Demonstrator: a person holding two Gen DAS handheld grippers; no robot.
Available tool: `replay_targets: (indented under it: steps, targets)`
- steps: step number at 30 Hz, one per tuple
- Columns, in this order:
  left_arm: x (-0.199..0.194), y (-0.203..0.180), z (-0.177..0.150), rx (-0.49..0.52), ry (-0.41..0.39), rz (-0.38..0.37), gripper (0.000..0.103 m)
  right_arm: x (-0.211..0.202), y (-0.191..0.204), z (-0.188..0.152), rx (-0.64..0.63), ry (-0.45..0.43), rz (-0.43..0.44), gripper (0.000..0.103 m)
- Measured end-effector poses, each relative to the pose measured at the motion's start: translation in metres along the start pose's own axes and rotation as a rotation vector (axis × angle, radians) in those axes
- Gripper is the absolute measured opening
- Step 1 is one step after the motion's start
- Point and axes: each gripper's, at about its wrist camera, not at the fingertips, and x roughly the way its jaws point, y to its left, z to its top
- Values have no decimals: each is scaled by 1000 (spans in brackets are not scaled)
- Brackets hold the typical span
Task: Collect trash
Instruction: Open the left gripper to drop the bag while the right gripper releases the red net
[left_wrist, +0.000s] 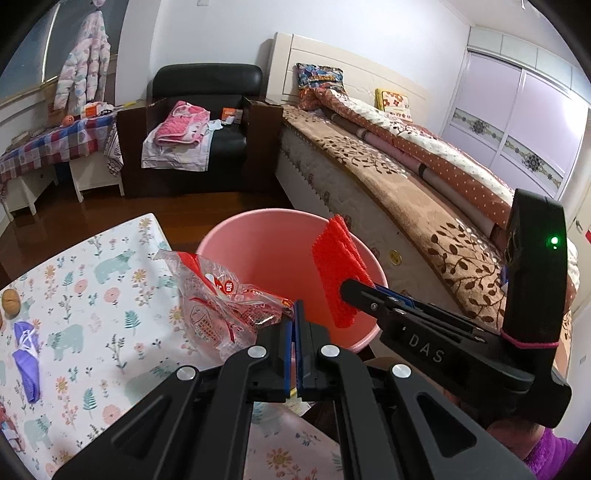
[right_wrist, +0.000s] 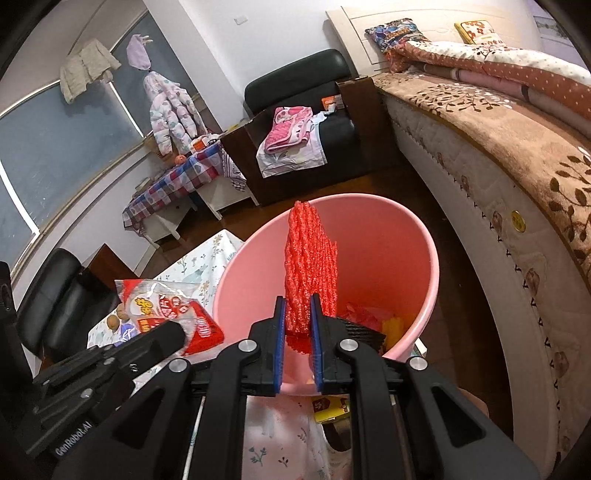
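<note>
A pink bin (left_wrist: 258, 254) stands beside the floral-cloth table (left_wrist: 92, 288); it also shows in the right wrist view (right_wrist: 399, 236). My left gripper (left_wrist: 298, 306) is shut on a crinkled clear-and-red plastic wrapper (left_wrist: 221, 299), held at the bin's near rim; the wrapper also shows in the right wrist view (right_wrist: 166, 306). My right gripper (right_wrist: 298, 301) is shut on a red foam net (right_wrist: 310, 258) and holds it upright over the bin's opening. The net also shows in the left wrist view (left_wrist: 338, 266). Some red and yellow trash (right_wrist: 380, 317) lies in the bin.
On the table lie a purple wrapper (left_wrist: 27, 350) and a walnut (left_wrist: 11, 301). A bed (left_wrist: 424, 184) runs along the right. A black armchair (left_wrist: 199, 129) with clothes stands at the back, and a checked-cloth side table (left_wrist: 51, 144) at the back left.
</note>
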Motion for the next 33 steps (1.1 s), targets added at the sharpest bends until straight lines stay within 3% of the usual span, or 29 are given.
replay_targets:
  steps: [21, 23, 27, 33]
  targets:
    - [36, 5, -6, -30, 82, -39, 1, 18, -16, -2, 45, 31, -8, 13]
    - [36, 7, -7, -39, 83, -46, 5, 18, -17, -2, 46, 28, -9, 13]
    - [35, 11, -8, -55, 85, -43, 33, 18, -16, -2, 43, 25, -11, 13]
    - [32, 16, -8, -67, 80, -42, 33, 16, -16, -2, 50, 21, -8, 13]
